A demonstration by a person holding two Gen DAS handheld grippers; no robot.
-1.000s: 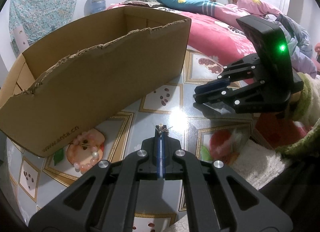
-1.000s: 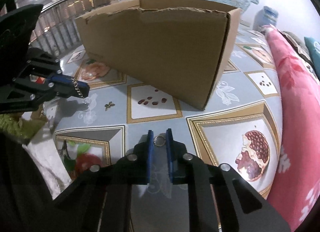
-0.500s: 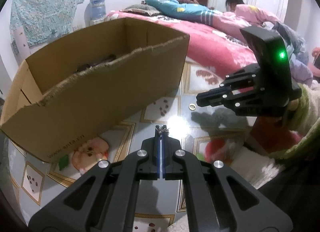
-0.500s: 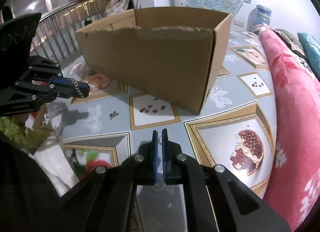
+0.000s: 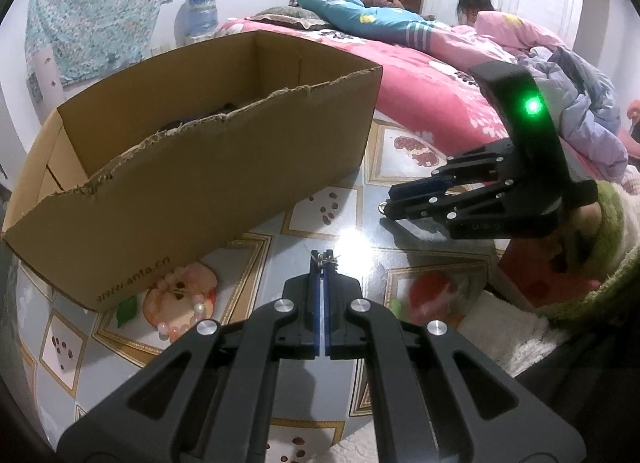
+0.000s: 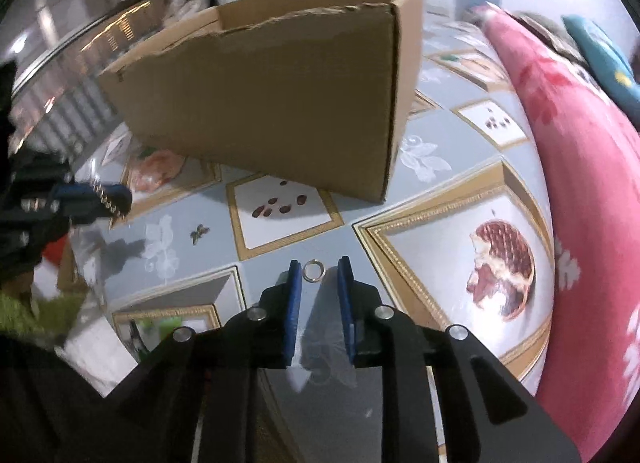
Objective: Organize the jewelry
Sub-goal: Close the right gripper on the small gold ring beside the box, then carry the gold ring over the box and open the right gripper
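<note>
Both grippers (image 5: 323, 257) (image 6: 319, 269) are built of black plastic, fitted with blue pads (image 6: 295, 287) and silver screws (image 5: 285, 305); a green light (image 5: 532, 106) is carried at 2 o'clock

Left gripper (image 5: 323, 259) pinched closed, right gripper (image 6: 319, 275) fingers spread apart

White walls; patterned cloth (image 5: 100, 31) hung at 10 o'clock. Bed, pink floral cover (image 5: 420, 83), 2 o'clock. Glossy fruit-print tabletop (image 6: 460, 191).
</note>
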